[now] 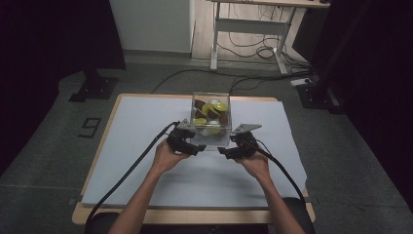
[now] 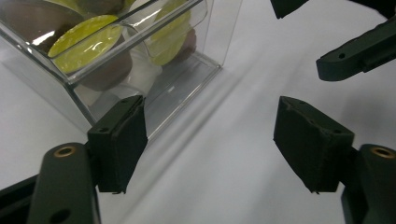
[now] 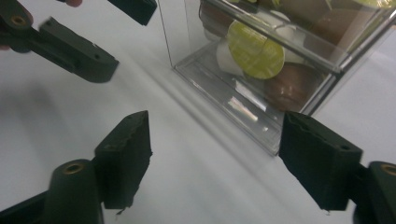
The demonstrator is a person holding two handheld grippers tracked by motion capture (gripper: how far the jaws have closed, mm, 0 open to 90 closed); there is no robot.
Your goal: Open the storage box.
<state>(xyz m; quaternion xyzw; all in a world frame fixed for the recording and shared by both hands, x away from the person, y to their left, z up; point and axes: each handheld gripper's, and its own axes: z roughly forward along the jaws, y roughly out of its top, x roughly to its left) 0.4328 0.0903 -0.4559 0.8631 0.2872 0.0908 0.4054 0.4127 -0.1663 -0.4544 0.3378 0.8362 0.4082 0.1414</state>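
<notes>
A clear plastic box (image 1: 211,119) stands in the middle of the table, holding several coffee capsules (image 1: 210,109) with yellow-green, brown and white tops. My left gripper (image 1: 198,147) is at the box's near left corner and my right gripper (image 1: 223,152) at its near right corner, tips pointing toward each other. In the left gripper view the jaws (image 2: 210,112) stand apart over bare sheet, with the box (image 2: 196,79) just beyond the left pad. In the right gripper view the jaws (image 3: 217,123) are also apart, with the box (image 3: 187,42) beyond the right pad. Neither gripper holds anything.
A pale sheet (image 1: 146,146) covers the wooden table (image 1: 92,217). In front of the box the sheet is bare between the two grippers. Black cables (image 1: 131,170) trail from both grippers toward the near edge. A desk frame (image 1: 214,39) and floor cables lie beyond the table.
</notes>
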